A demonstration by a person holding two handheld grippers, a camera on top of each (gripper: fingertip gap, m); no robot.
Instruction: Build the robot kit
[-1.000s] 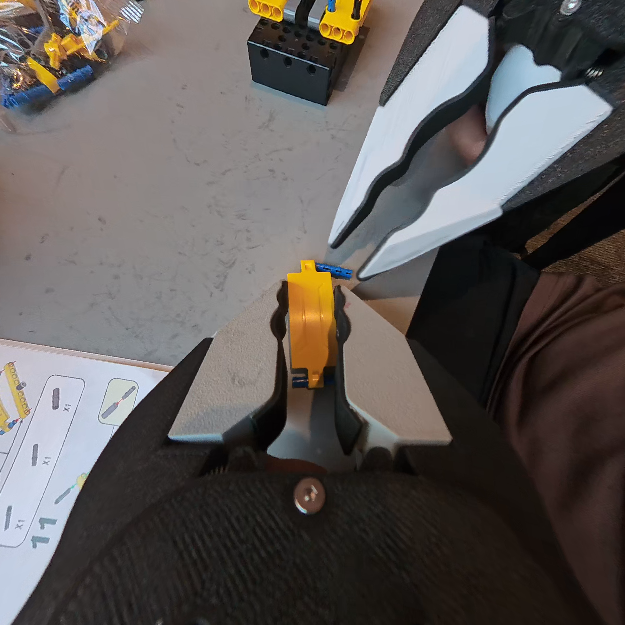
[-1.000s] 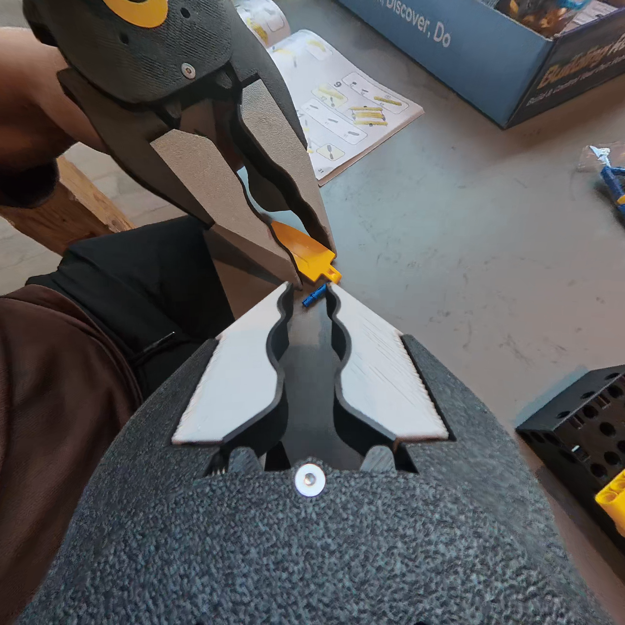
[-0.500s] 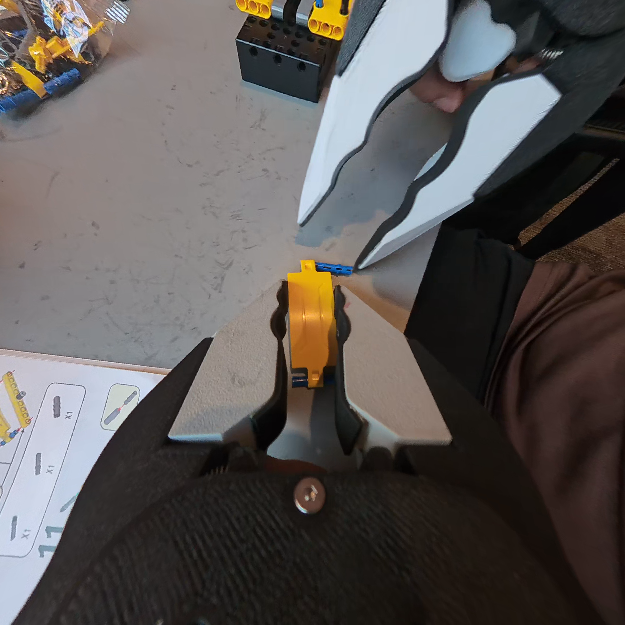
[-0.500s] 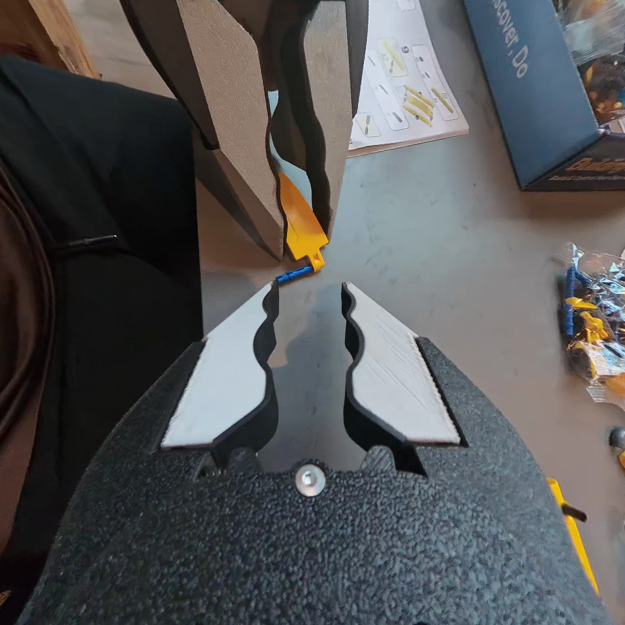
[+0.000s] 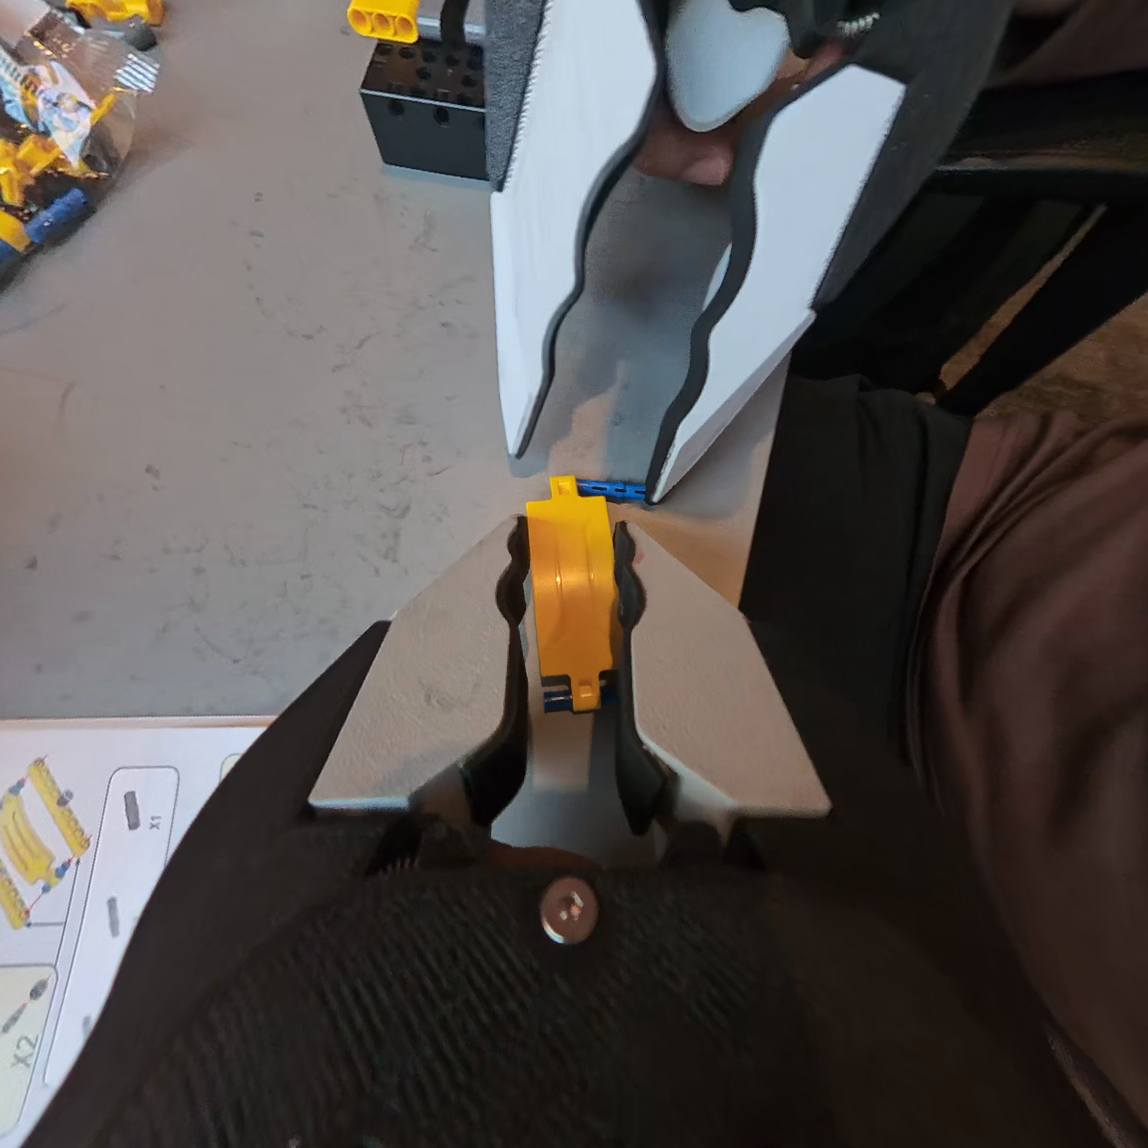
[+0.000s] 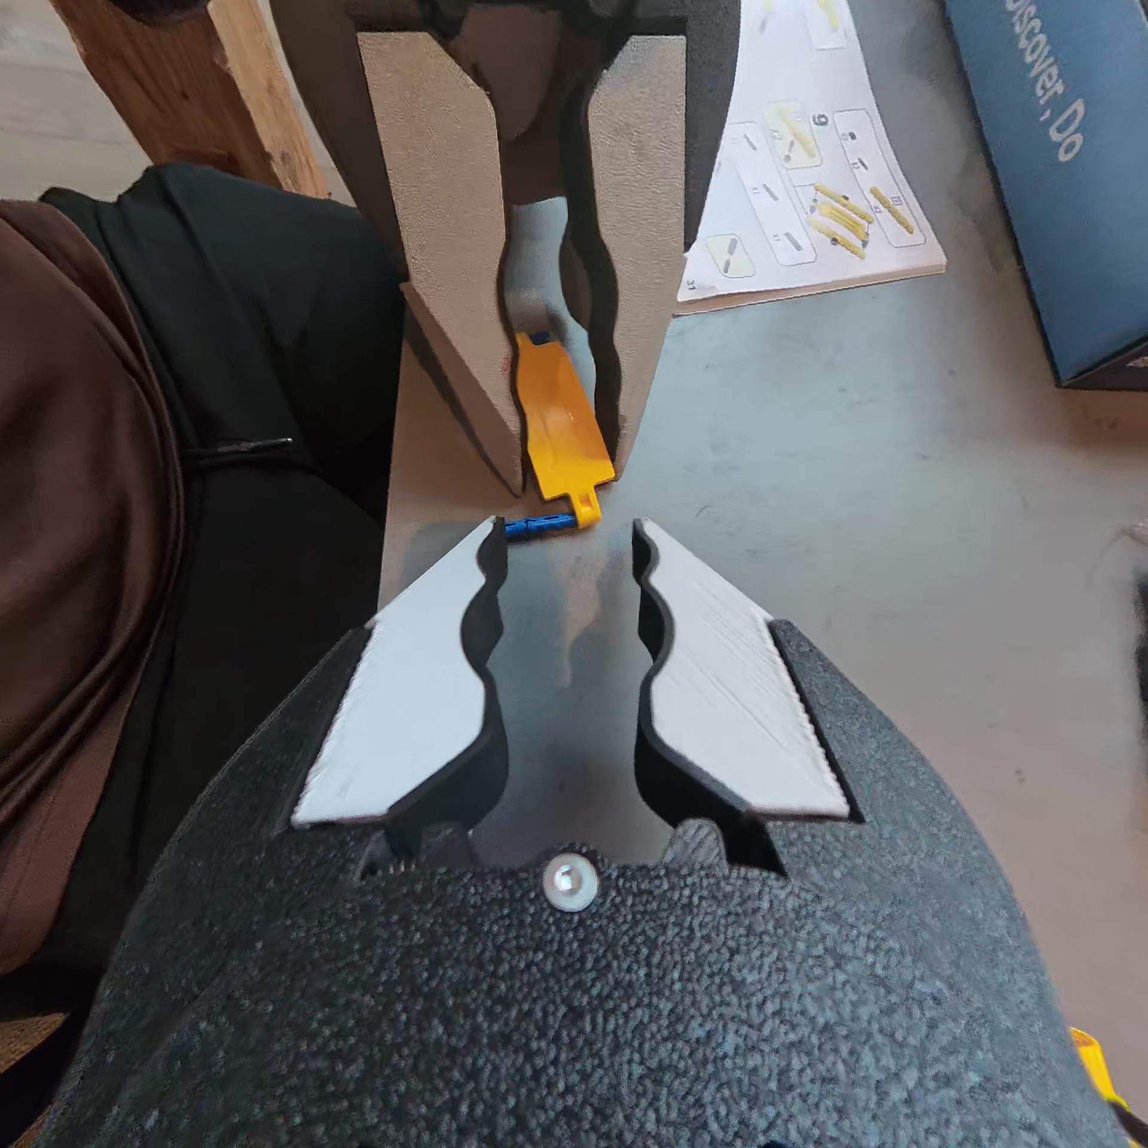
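Yellow panel [image 5: 574,596] clamped above scuffed grey table [image 5: 248,385].

Black textured shells; white, grey jaws

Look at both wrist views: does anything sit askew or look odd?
The blue pin juts sideways from the tab of the yellow curved panel, which the left gripper clamps. The open right gripper touches the pin's free end with one fingertip.
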